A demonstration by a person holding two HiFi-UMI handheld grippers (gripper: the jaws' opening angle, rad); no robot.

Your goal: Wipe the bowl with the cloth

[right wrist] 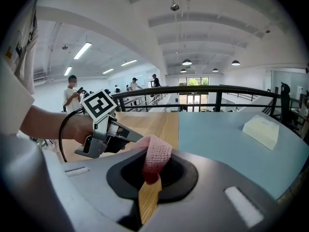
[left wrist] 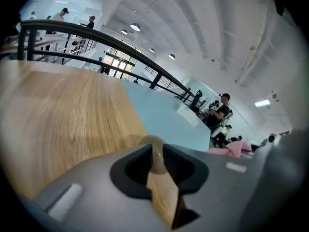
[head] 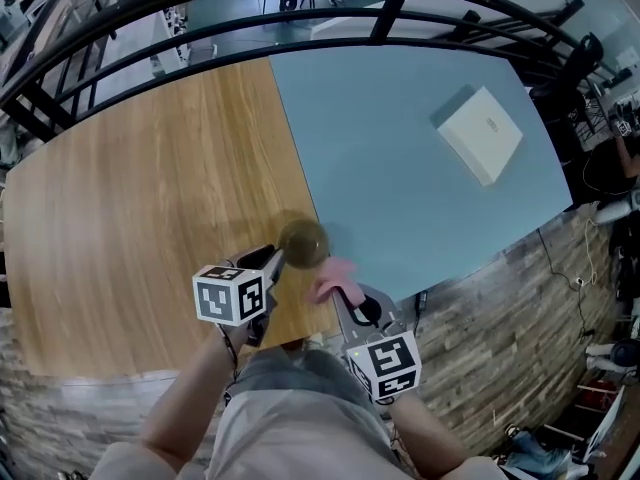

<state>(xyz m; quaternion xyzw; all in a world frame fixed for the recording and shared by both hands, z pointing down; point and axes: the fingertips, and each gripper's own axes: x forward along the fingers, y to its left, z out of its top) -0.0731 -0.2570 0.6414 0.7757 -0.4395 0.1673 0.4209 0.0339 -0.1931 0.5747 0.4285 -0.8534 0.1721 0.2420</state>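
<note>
A large, open hall with a workspace on a raised level: a black railing borders the wood-and-blue counter, round ceiling lamps hang under white beams, and people stand beyond.

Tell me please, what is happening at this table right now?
A person works with a gripper in each hand. The right gripper holds a pink cloth pinched in its jaws, close beside a small bowl that stands on the table. The left gripper is at the bowl, its rim between jaws that stand apart. The wiping does not look started.
</note>
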